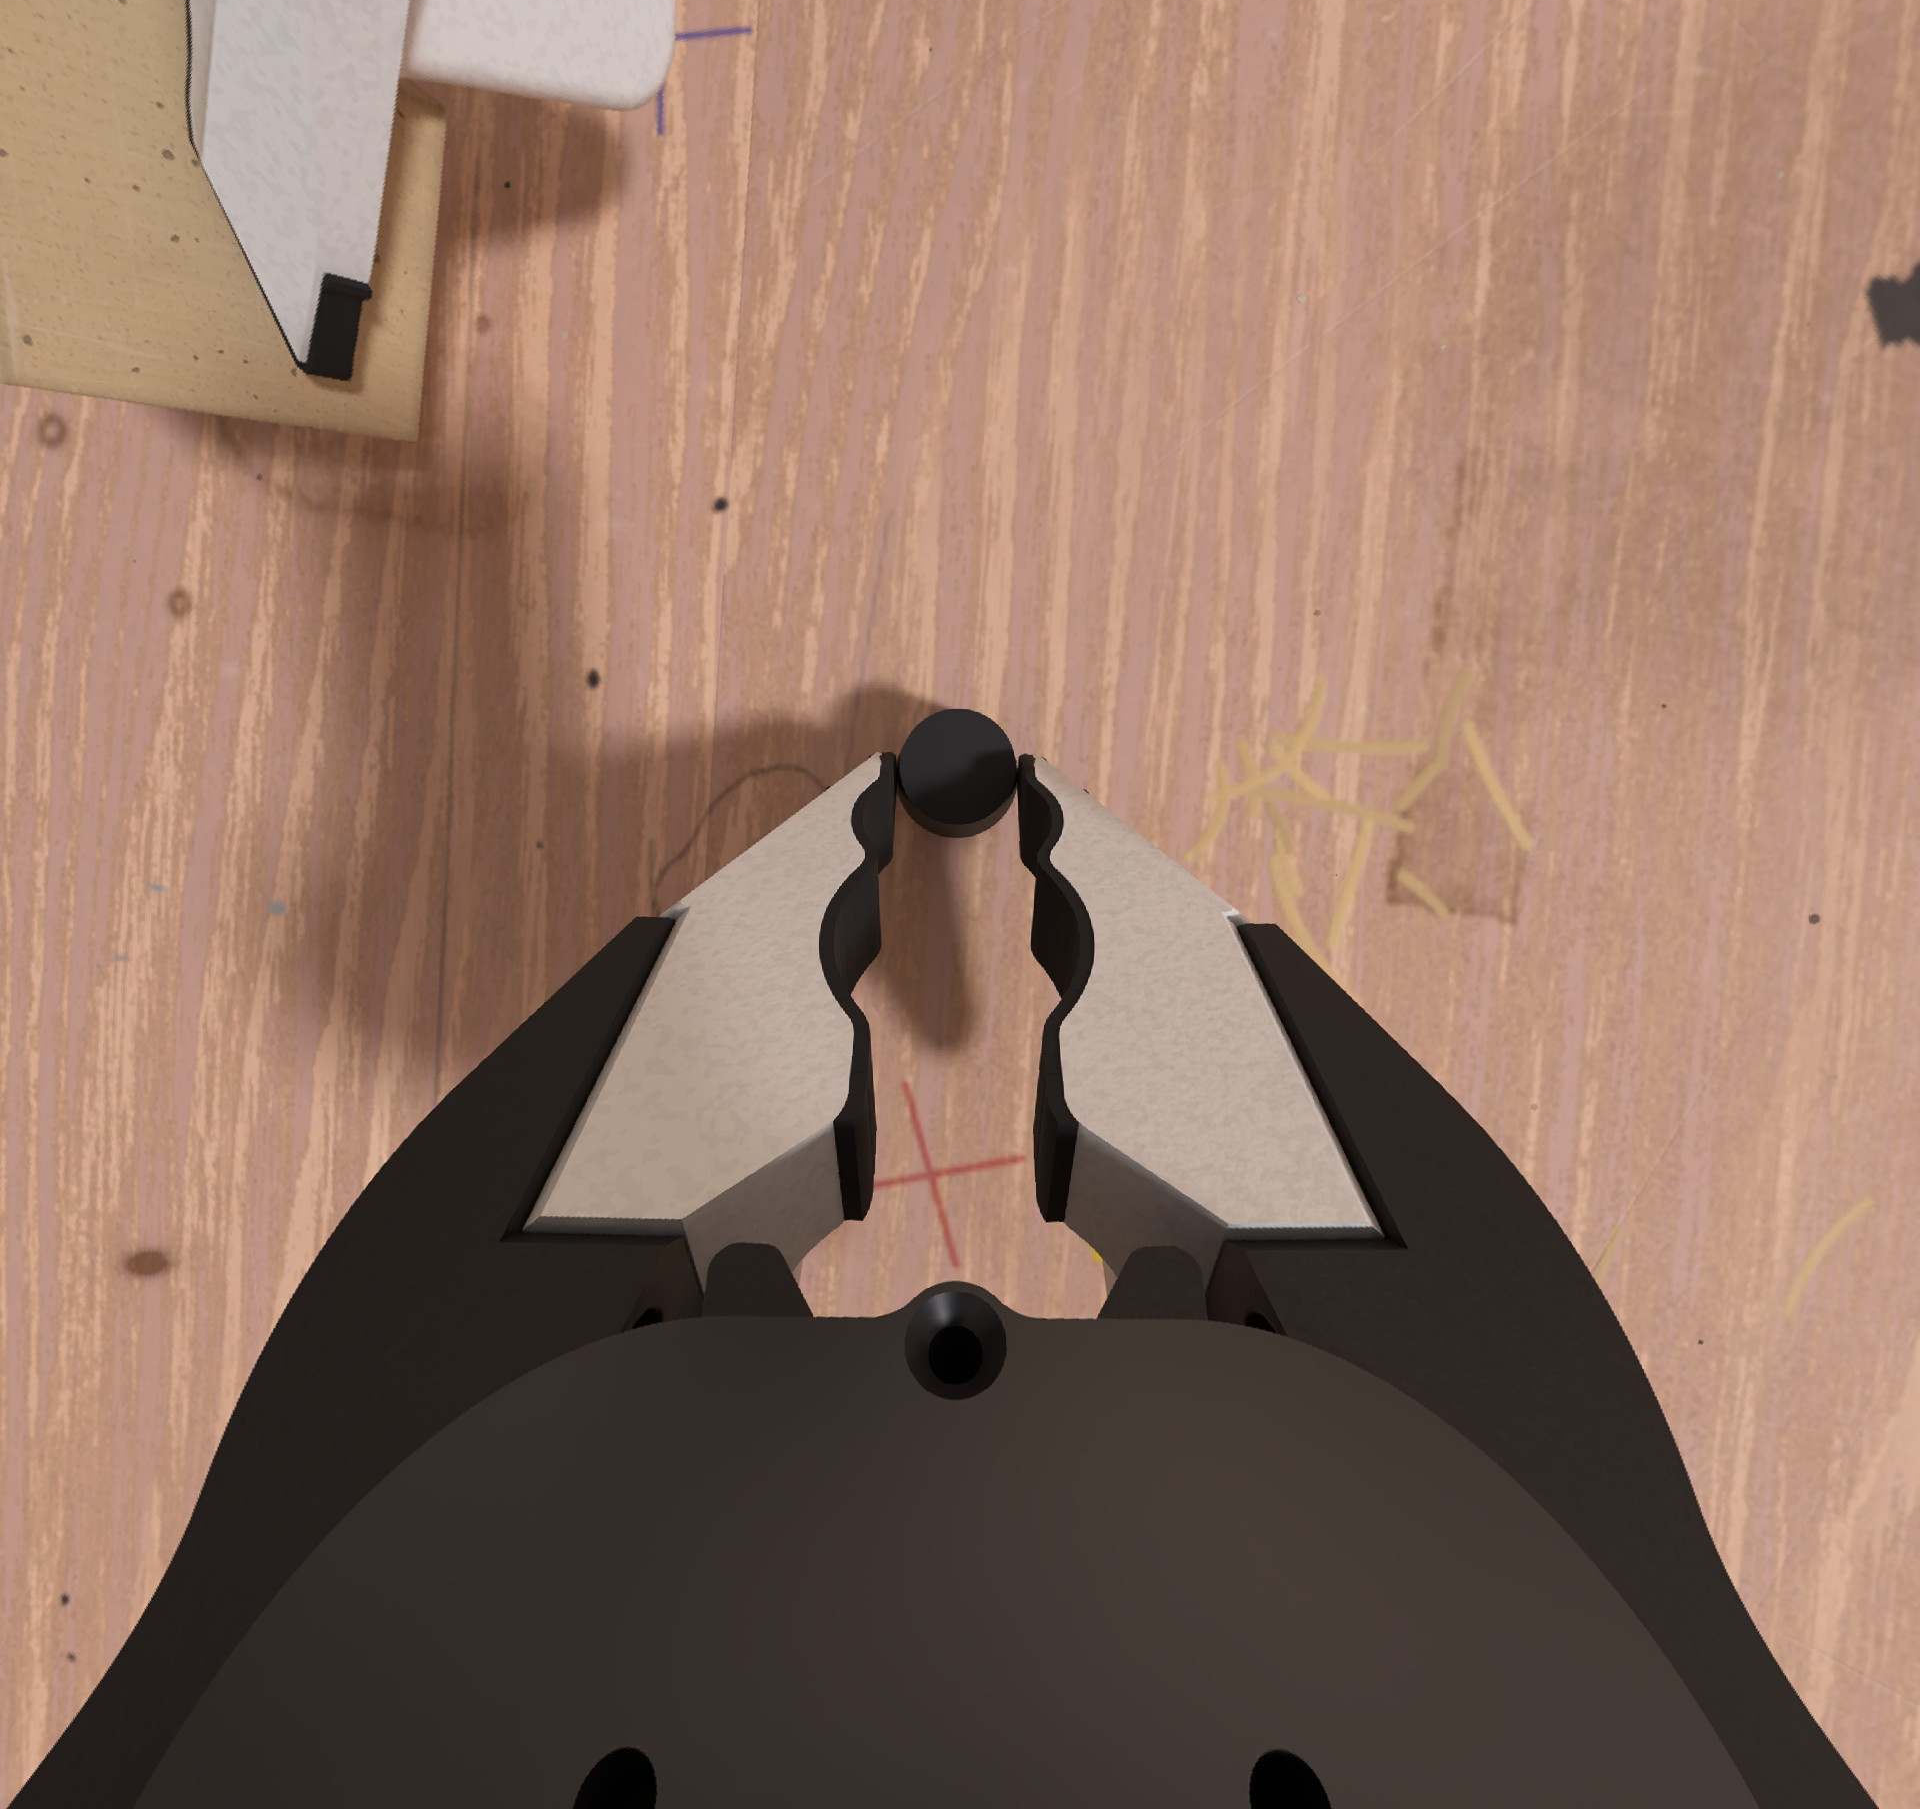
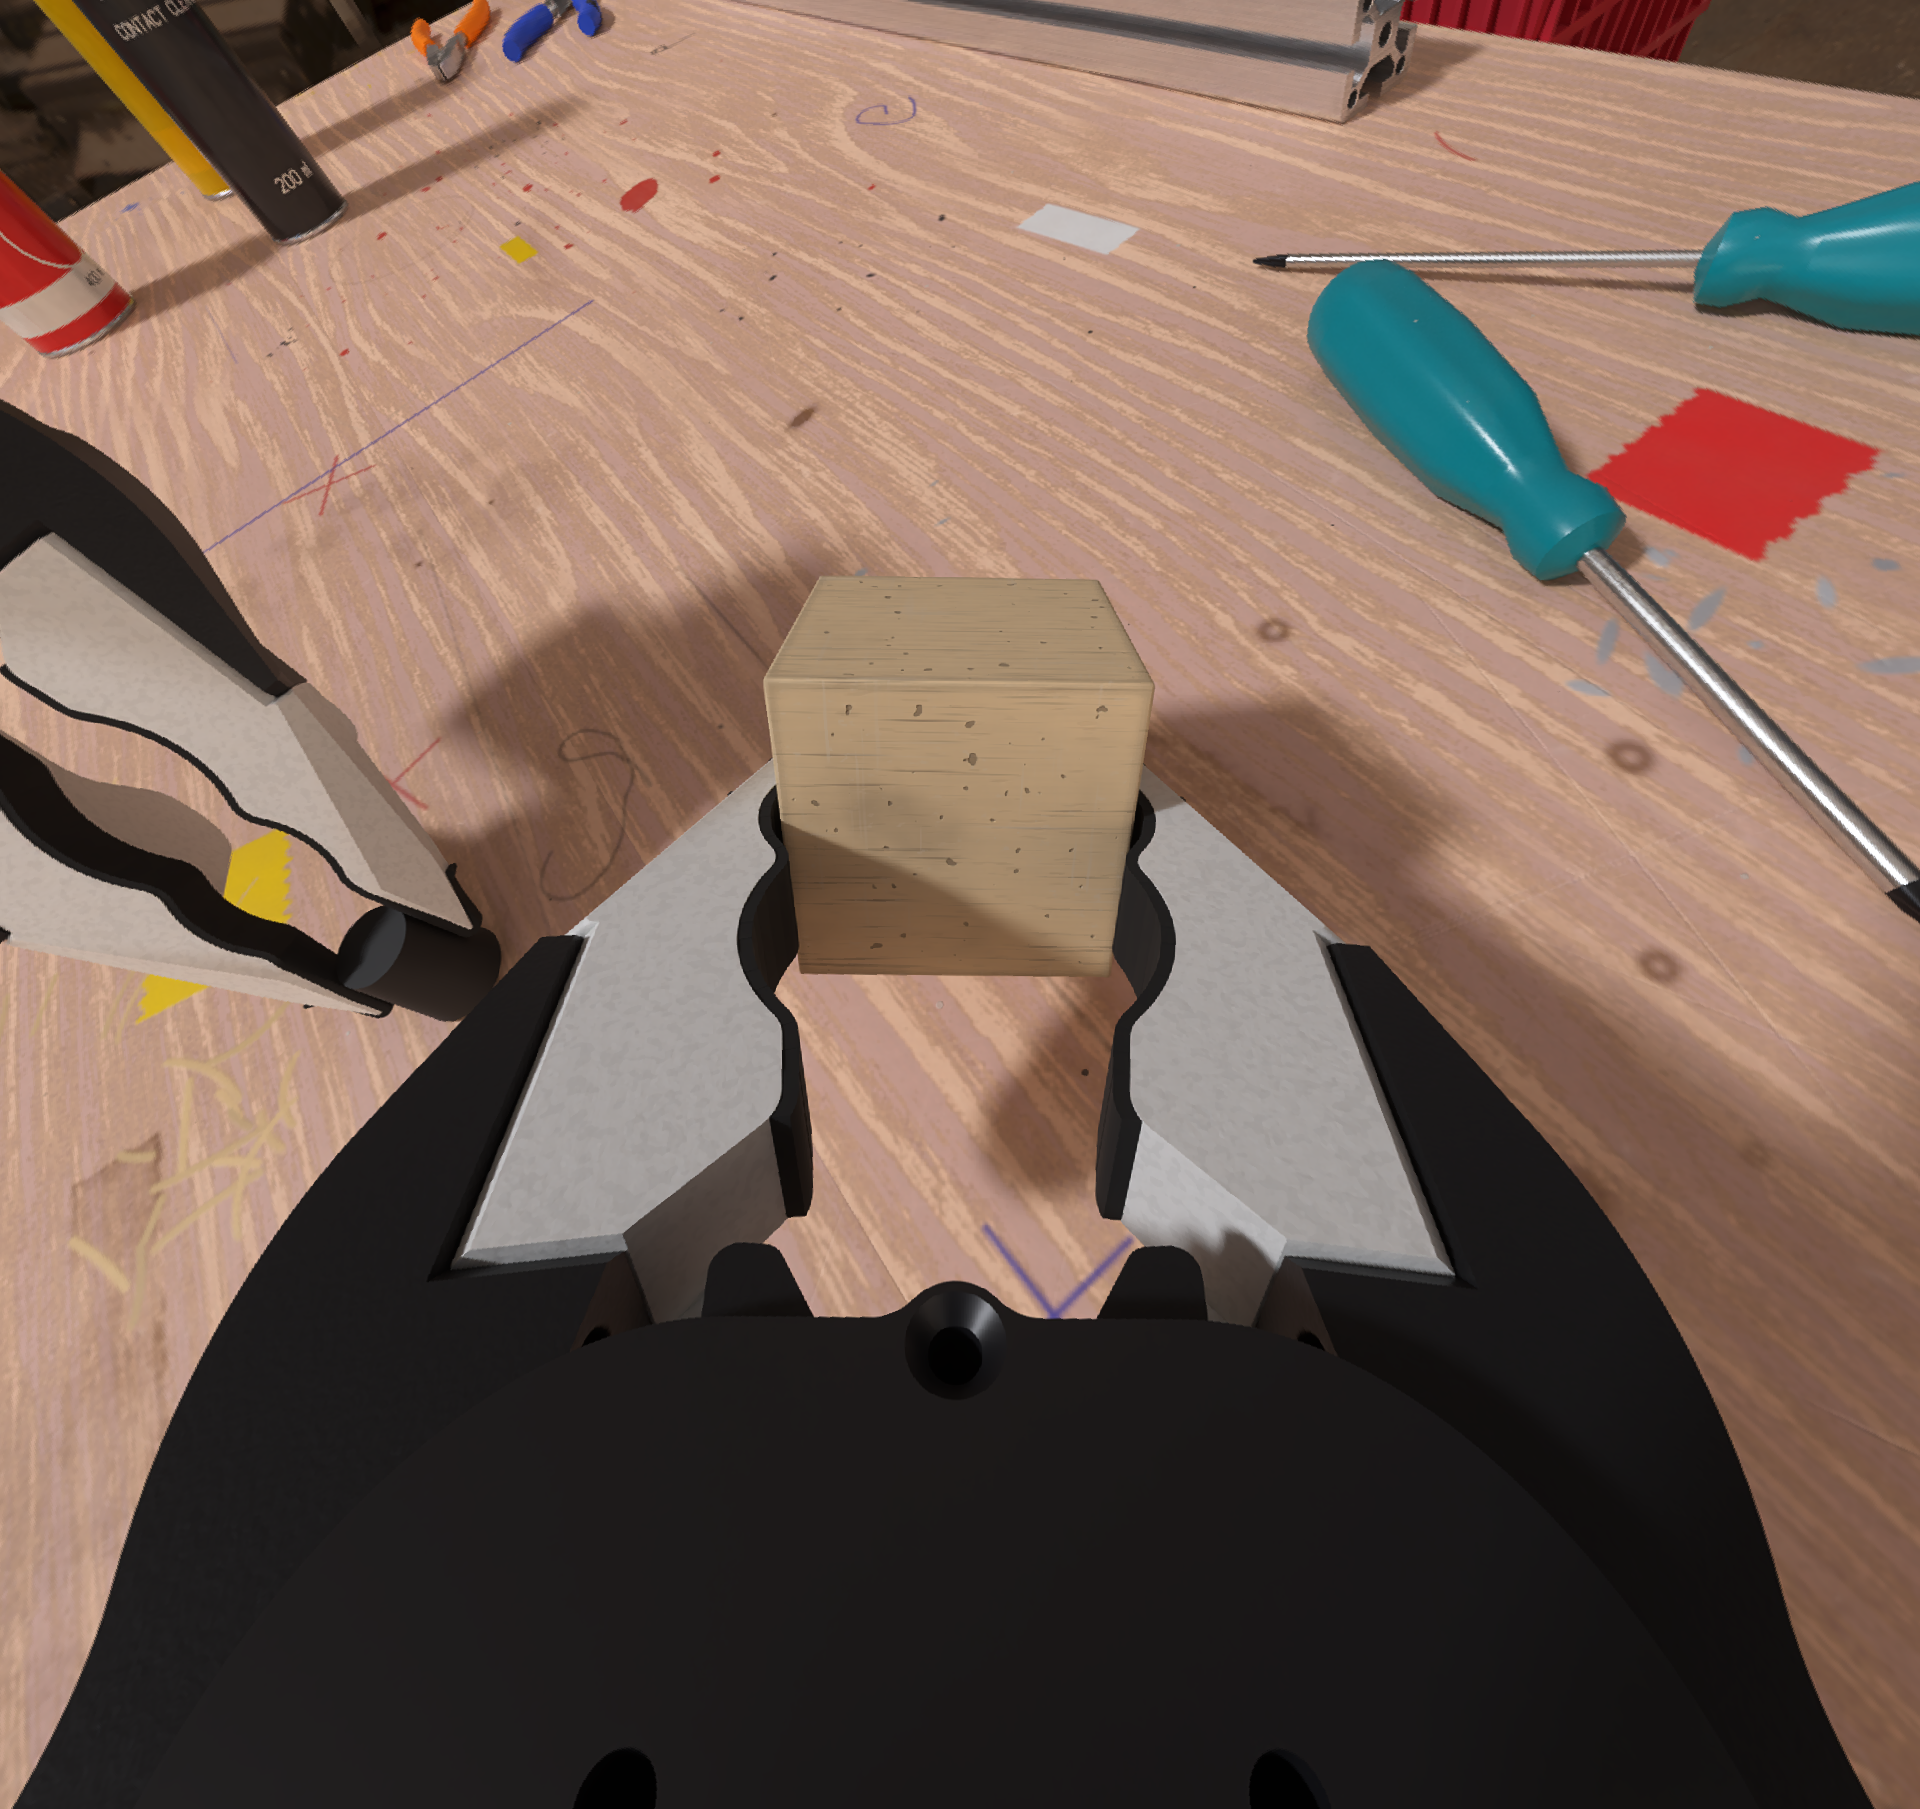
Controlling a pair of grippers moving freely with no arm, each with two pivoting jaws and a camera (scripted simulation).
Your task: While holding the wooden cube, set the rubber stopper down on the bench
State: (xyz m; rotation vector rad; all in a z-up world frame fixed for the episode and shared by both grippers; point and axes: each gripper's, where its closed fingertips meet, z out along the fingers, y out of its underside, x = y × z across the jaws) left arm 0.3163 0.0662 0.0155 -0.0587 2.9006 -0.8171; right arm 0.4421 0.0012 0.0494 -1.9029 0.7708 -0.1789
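- The wooden bench point(image 2: 935, 325) is broad and pale, streaked with grain and flecked with paint.
- A ribbed aluminium extrusion point(image 2: 1060, 3) lies at the bench's far edge; two teal-handled screwdrivers point(image 2: 1455, 409) lie to the cube's right.
- The right gripper point(image 2: 956, 824) is clamped on the wooden cube point(image 2: 956, 772), a speckled tan block lifted off the bench.
- The left gripper point(image 1: 956, 783), left of the cube, pinches the rubber stopper point(image 1: 956, 772), a small black round plug, at its tips.
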